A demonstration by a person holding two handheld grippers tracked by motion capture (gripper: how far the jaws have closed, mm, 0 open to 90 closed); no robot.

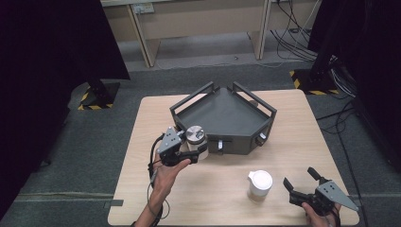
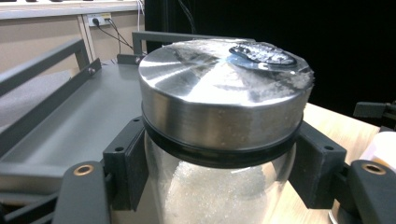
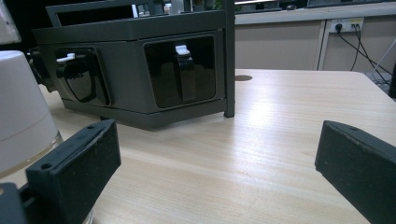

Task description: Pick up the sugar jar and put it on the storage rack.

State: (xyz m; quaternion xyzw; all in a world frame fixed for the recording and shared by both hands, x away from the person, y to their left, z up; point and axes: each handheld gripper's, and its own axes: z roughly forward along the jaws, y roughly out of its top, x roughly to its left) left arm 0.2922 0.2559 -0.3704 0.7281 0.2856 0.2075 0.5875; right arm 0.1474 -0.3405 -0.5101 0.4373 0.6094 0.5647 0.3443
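Gripping a glass jar [image 1: 195,140] by its neck, the left gripper [image 1: 191,150] holds it just beside the near left corner of the dark grey rack [image 1: 222,118].

In the left gripper view the two black jaws press on either side of the jar's glass just under the black band of its shiny metal lid [image 2: 224,93], and white grains fill the jar below; whether its base rests on the wooden table [image 1: 213,198] cannot be told. The right gripper [image 1: 302,182] sits near the table's near right corner, its jaws spread wide with nothing between them, just right of a white lidded container [image 1: 259,184] that stands on the table, well apart from the jar. The rack's dark front panels face the right gripper across bare wood.
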